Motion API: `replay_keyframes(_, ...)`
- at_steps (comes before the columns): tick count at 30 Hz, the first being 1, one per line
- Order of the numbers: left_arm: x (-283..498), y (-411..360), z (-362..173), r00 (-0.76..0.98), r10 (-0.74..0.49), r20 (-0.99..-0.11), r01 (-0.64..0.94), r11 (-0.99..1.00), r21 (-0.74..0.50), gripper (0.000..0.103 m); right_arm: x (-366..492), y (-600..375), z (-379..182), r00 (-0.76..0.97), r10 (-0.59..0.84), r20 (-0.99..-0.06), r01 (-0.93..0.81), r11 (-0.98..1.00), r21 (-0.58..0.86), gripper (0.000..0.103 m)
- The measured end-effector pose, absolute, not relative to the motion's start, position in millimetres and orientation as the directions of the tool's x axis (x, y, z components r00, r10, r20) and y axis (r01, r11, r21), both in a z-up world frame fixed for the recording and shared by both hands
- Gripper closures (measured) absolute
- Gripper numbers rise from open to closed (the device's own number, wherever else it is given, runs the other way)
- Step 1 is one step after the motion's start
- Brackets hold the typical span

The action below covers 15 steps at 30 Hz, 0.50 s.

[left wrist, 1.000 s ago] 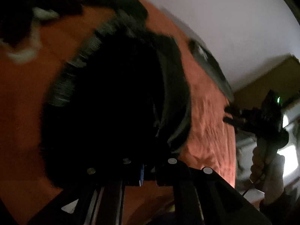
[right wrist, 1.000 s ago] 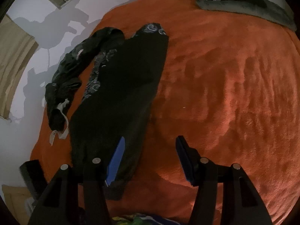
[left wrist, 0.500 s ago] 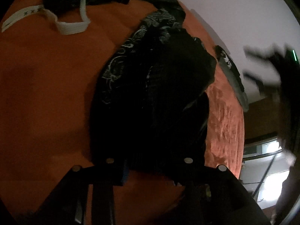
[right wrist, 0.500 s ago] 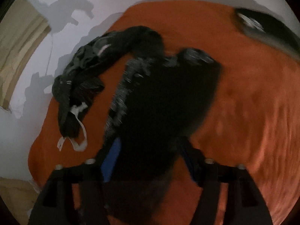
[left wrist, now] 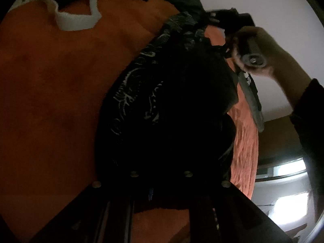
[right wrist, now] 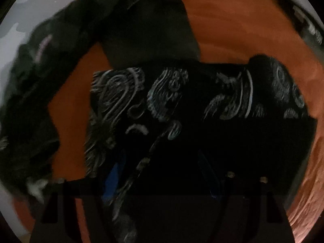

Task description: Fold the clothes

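A black garment with a pale paisley print (left wrist: 166, 109) lies on the orange blanket (left wrist: 50, 91). My left gripper (left wrist: 160, 182) is at its near end with the fingers close together. Their tips are buried in the dark cloth, and they look shut on it. At the far end a person's hand (left wrist: 269, 52) holds my right gripper (left wrist: 228, 20) down at the cloth. In the right wrist view the patterned garment (right wrist: 182, 93) fills the frame. The right gripper (right wrist: 160, 162) stands open, its blue pads (right wrist: 112, 178) spread wide with cloth between them.
A heap of dark clothes (right wrist: 30, 81) with a white strap (left wrist: 75, 23) lies beyond the garment on the left. A grey-green piece (right wrist: 145, 26) lies just past it. A folded dark item (left wrist: 253, 101) rests at the blanket's far edge, with a white wall behind.
The right gripper has swung from the near end of the garment to its far patterned end and dropped low over it. The left gripper's fingers have drawn closer together in the cloth.
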State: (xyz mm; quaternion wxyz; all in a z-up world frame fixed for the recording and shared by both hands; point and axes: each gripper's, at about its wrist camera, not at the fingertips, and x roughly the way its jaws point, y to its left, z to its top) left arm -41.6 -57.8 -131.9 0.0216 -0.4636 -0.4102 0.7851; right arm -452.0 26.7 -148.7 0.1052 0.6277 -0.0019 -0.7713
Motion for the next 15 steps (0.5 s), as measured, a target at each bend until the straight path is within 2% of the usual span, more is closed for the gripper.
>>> replay_keyframes(1,-39.8,-59.2,-131.8,-0.576,0.415,-0.704,0.346,-0.657,-0.67,0.091,-452.6,27.6,-143.3,-0.213,-0.171,-0.962,0.157,-0.978,0.14,0.103)
replay_keyframes(6,-30.7,-66.3,-131.4,-0.608,0.418,-0.675,0.342,-0.629,-0.698,0.091,-455.9,32.1,-116.2,-0.327,-0.202,-0.923,0.142,-0.976,0.163,0.103)
replay_keyframes(8,-27.1,-69.2,-131.2,-0.621,0.419,-0.663,0.34,-0.618,-0.709,0.091,-457.4,28.1,-112.3,-0.319,-0.2,-0.926,0.154,-0.975,0.158,0.103)
replay_keyframes(12,-22.6,-71.1,-130.4,-0.642,0.415,-0.645,0.341,-0.599,-0.725,0.091,-461.3,13.2,-98.1,-0.327,-0.281,-0.902,0.199,-0.954,0.224,0.103)
replay_keyframes(15,-21.6,-71.7,-129.2,-0.669,0.396,-0.629,0.353,-0.576,-0.737,0.091,-459.2,-25.4,-88.5,-0.307,-0.373,-0.876,0.315,-0.908,0.276,0.103)
